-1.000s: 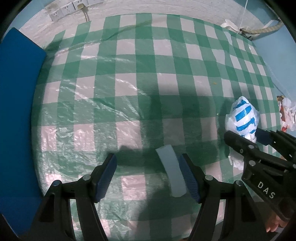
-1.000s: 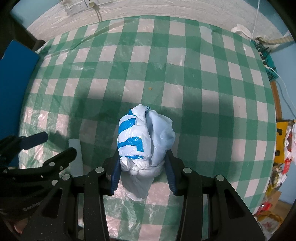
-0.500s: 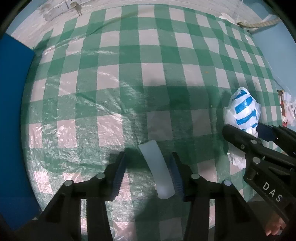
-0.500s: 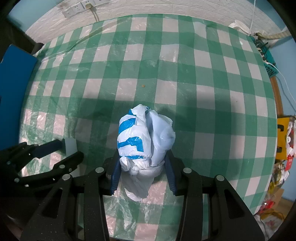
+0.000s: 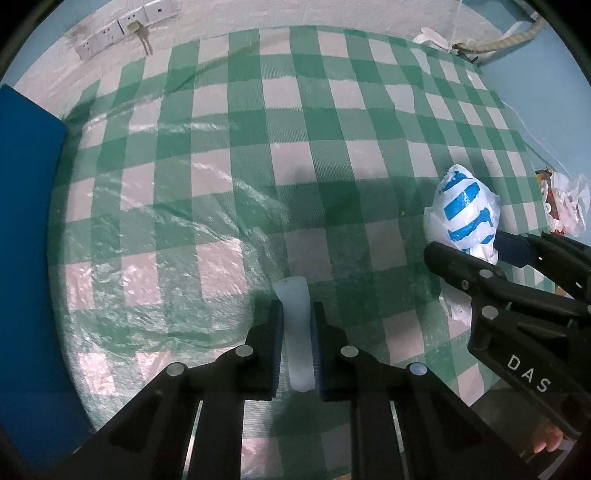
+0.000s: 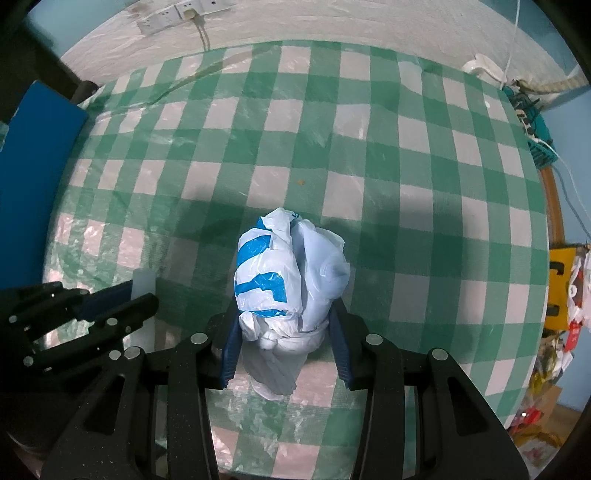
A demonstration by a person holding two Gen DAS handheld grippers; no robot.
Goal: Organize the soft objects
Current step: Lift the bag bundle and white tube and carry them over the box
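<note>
My left gripper (image 5: 296,314) is shut on a pale blue soft strip (image 5: 294,325), which runs lengthwise between its blue pads and pokes out in front. My right gripper (image 6: 283,317) is shut on the knotted neck of a crumpled white plastic bag with blue stripes (image 6: 286,266). The bag also shows at the right of the left wrist view (image 5: 463,214), with the right gripper (image 5: 476,247) around it. The left gripper (image 6: 136,295) and the strip (image 6: 143,284) show at the left of the right wrist view.
A green and white checked tablecloth (image 5: 258,147) under clear plastic covers the table. A blue panel (image 5: 26,221) stands along the left edge. Wall sockets (image 5: 110,26) are at the back. Cables (image 6: 532,110) and coloured clutter (image 6: 561,295) lie at the right.
My left gripper has closed from wide open onto the pale strip, which is now straight between the pads. My right gripper keeps its hold on the bag and has hardly moved.
</note>
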